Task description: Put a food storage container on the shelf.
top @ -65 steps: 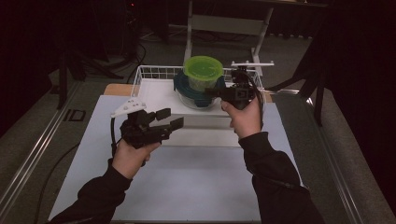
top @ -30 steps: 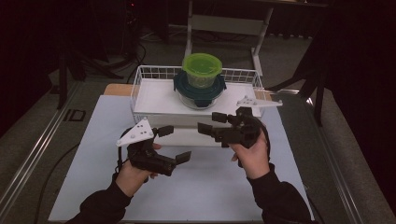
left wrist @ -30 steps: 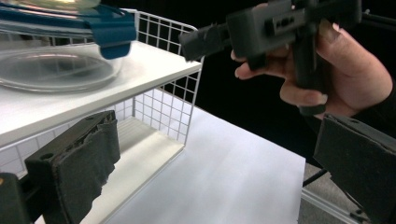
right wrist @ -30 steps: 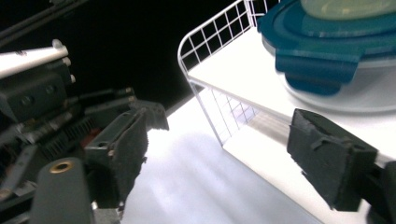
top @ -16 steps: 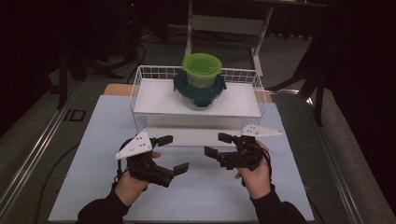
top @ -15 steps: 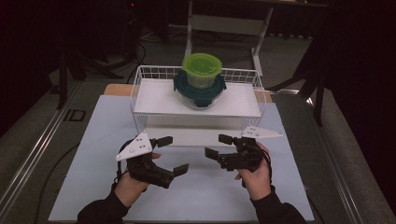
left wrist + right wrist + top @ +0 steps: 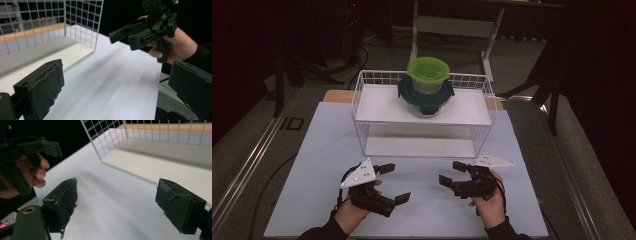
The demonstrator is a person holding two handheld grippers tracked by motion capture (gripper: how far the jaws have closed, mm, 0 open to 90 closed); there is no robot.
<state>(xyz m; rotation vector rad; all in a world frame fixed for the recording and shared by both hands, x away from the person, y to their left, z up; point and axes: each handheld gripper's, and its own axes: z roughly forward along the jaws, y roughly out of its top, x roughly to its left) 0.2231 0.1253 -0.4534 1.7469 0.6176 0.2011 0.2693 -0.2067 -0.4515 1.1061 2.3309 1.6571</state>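
A green-lidded container (image 7: 428, 74) sits stacked on a dark teal-lidded clear container (image 7: 426, 97), both on the upper shelf of a white wire rack (image 7: 367, 107) at the back of the table. My left gripper (image 7: 395, 183) hovers open and empty over the near left of the white mat. At the near right my right gripper (image 7: 450, 173) is also open and holds nothing. The two point toward each other. In the left gripper view my own jaws (image 7: 115, 92) stand wide apart, with the right gripper (image 7: 147, 27) beyond them. The right gripper view shows its jaws (image 7: 120, 205) spread and the left gripper (image 7: 27, 147) at upper left.
The rack's lower shelf (image 7: 419, 146) is bare, and its wire corner (image 7: 96, 30) stands close to both grippers. A white mat (image 7: 327, 145) covers the table. Dark floor, a metal rail (image 7: 247, 165) on the left and a stand's legs (image 7: 452, 25) lie beyond.
Both hands have drawn back from the rack toward the near edge. The right gripper, earlier up beside the stacked containers, is now low over the mat. The containers stayed put.
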